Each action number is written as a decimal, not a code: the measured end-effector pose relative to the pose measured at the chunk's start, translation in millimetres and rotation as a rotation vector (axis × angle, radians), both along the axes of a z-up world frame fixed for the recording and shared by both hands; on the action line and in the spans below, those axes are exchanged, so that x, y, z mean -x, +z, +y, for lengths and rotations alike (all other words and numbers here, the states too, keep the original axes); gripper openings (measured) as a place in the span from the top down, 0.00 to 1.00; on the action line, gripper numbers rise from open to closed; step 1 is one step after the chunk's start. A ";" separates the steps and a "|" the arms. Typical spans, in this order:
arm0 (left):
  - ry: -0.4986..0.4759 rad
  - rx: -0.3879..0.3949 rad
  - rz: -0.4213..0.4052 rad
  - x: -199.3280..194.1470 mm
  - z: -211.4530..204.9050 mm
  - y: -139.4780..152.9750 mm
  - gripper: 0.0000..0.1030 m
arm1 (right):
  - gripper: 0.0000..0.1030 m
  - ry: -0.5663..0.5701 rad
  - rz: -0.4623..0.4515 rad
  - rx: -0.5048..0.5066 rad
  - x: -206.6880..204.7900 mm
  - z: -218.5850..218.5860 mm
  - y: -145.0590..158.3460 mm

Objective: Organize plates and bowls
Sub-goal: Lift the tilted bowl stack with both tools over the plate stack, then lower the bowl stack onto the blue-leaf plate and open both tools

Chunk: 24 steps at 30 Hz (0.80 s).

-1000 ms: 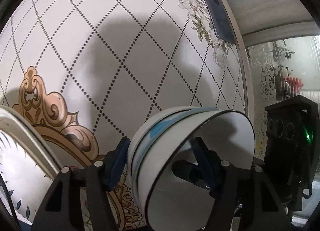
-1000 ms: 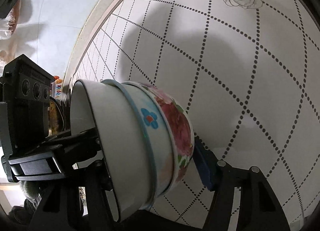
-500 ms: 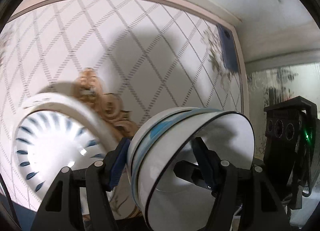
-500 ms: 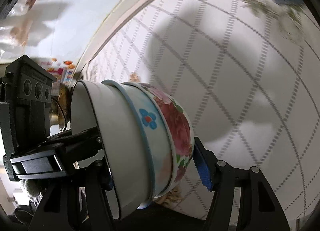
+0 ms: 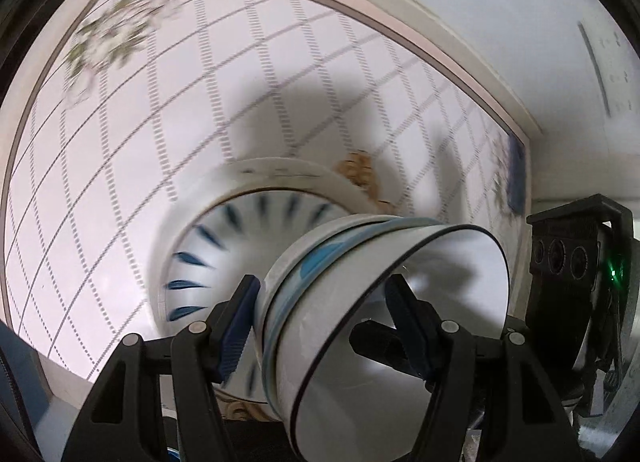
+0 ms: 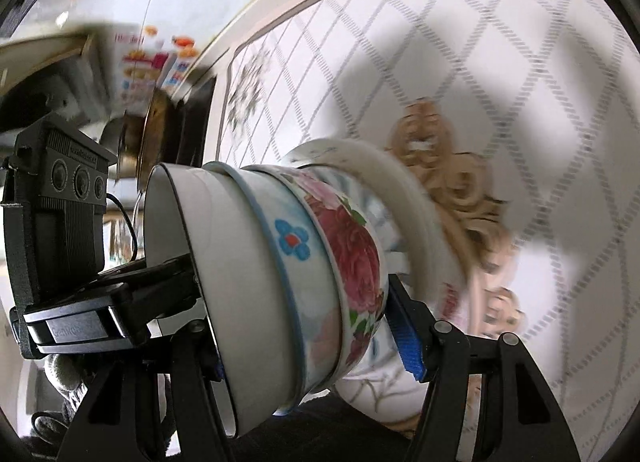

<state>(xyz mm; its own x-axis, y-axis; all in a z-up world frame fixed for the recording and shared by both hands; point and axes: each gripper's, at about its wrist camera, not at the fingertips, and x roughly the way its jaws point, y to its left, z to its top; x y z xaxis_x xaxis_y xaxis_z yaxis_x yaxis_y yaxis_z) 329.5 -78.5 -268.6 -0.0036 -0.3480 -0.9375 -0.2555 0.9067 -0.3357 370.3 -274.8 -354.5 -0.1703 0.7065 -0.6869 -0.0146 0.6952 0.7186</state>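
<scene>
Both grippers hold one stack of nested bowls between them, tipped on its side. In the left wrist view the stack (image 5: 360, 302) shows its white inside with a black rim, and my left gripper (image 5: 328, 322) is shut on its wall. In the right wrist view the stack (image 6: 288, 274) shows a blue flower and red roses, and my right gripper (image 6: 304, 342) is shut on it. A white plate with blue dashes (image 5: 224, 246) lies on the table behind the stack; it also shows in the right wrist view (image 6: 400, 197).
The table (image 5: 160, 101) has a white cloth with a dotted diamond pattern, a gold ornament (image 6: 448, 165) and a pink border. The other gripper's black body (image 5: 576, 262) is at the right, and at the left in the right wrist view (image 6: 60, 221). Cluttered items (image 6: 152, 61) lie beyond the table edge.
Both grippers swung with the bowl stack still held. The plate with blue dashes has come into view behind the stack and now sits near the middle.
</scene>
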 end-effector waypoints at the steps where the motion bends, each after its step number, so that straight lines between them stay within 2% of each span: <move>1: 0.015 -0.001 0.005 2.7 7.2 -2.9 0.39 | 0.36 0.014 0.001 -0.003 0.1 8.6 -1.8; 7: 0.073 -0.003 0.027 7.9 28.1 -18.0 0.39 | 0.36 0.075 0.016 -0.003 0.9 42.1 -19.3; 13: 0.083 0.007 0.023 8.8 29.2 -26.6 0.39 | 0.36 0.099 0.014 0.018 1.1 58.2 -32.4; 24: 0.058 0.019 0.019 7.0 26.5 -30.5 0.39 | 0.36 0.099 0.001 0.057 -4.3 54.9 -41.3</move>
